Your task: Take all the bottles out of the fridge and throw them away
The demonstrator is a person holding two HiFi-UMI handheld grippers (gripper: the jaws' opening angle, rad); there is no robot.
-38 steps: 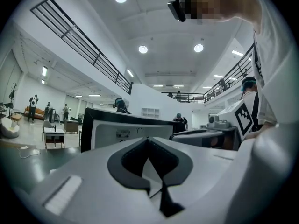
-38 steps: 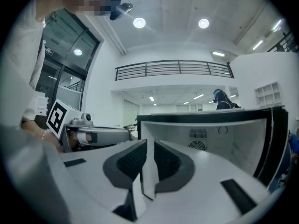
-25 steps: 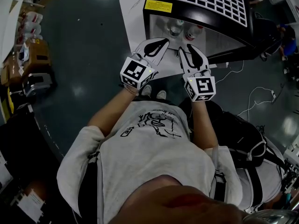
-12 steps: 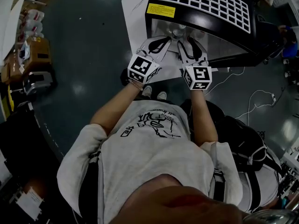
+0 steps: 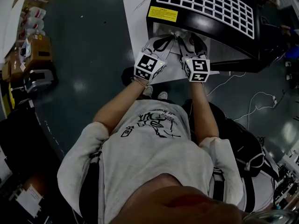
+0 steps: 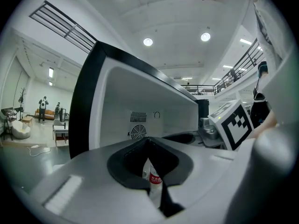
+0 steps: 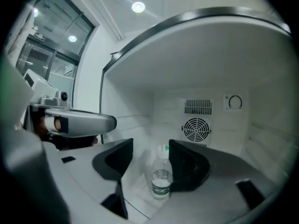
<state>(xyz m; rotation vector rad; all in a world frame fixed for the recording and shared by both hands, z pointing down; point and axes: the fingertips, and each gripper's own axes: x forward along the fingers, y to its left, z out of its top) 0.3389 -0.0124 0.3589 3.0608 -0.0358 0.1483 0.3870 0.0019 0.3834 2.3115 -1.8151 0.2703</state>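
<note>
A black mini fridge (image 5: pixel 201 8) stands open in front of me, and both grippers reach into its mouth. My right gripper (image 5: pixel 188 42) (image 7: pixel 150 147) is open, and its jaws have just been opening. A clear bottle with a green label (image 7: pixel 161 180) stands upright on the fridge floor just ahead, between the jaw tips, untouched. My left gripper (image 5: pixel 162 41) (image 6: pixel 149 149) is shut, with only a thin slit between its jaws and nothing in them. Through that slit a bottle with a red label (image 6: pixel 154 178) shows deeper in the fridge.
The fridge's white back wall carries a round fan vent (image 7: pixel 196 129) and a dial (image 7: pixel 235 101). Its white door (image 5: pixel 138 17) hangs open on the left. Cables (image 5: pixel 261 97) trail on the dark floor to the right, and boxes and shelves (image 5: pixel 28 45) line the left side.
Both grippers have moved forward and down into the fridge opening. The right jaws have spread apart, while the left jaws stay together.
</note>
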